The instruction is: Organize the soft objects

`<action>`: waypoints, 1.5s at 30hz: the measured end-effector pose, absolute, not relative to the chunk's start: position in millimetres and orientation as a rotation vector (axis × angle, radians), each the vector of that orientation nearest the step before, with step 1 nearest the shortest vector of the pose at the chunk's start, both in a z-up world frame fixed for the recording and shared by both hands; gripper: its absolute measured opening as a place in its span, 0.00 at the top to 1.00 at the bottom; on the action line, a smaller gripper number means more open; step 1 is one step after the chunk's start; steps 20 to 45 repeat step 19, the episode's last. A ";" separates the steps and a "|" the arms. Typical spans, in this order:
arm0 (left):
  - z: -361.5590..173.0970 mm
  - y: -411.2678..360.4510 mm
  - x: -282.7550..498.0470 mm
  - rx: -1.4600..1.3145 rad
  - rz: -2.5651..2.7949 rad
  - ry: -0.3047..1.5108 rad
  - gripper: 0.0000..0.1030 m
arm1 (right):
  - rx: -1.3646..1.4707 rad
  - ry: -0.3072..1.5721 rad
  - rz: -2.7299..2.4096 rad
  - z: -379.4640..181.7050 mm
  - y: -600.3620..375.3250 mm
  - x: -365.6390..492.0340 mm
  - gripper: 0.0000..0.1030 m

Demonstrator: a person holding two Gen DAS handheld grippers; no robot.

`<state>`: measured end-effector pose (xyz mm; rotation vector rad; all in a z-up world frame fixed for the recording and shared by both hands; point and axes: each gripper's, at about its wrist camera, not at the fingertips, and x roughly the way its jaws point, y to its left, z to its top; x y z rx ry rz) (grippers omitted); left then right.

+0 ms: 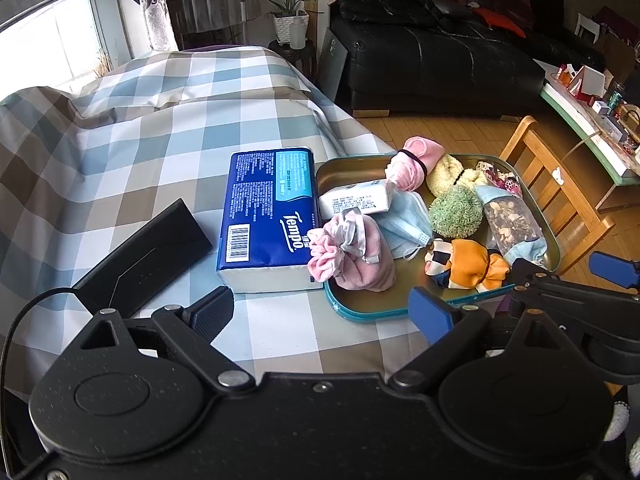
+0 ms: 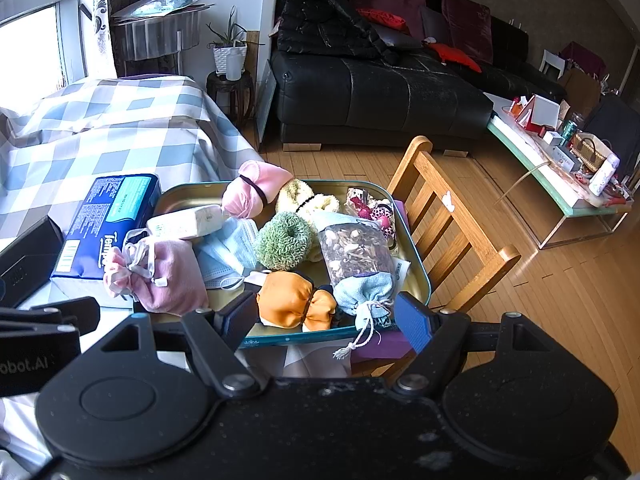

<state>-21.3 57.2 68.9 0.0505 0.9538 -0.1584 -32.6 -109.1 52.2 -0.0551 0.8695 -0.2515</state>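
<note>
While both grippers, left (image 1: 322, 306) and right (image 2: 328, 320), hover with jaws wide and empty, soft items fill the tray (image 1: 344, 170); tissue pack (image 1: 266, 216) lies beside it. Stage undeterminable: sorting either pending or complete.

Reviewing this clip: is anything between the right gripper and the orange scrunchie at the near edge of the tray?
Nothing visible blocks it. The right gripper is open, and the orange scrunchie lies just ahead between its fingers, inside the tray. The blue drawstring pouch crowds it on the right, its cord hanging over the tray's near rim.
</note>
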 end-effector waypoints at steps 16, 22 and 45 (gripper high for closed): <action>67.6 56.4 -20.7 0.051 -0.165 0.963 0.12 | -0.052 0.873 -0.255 51.7 -106.7 -32.7 0.27; 67.8 56.5 -20.5 0.050 -0.166 0.964 0.12 | -0.052 0.873 -0.255 51.6 -106.3 -32.7 0.27; 67.8 56.5 -20.5 0.050 -0.166 0.964 0.12 | -0.052 0.873 -0.255 51.6 -106.3 -32.7 0.27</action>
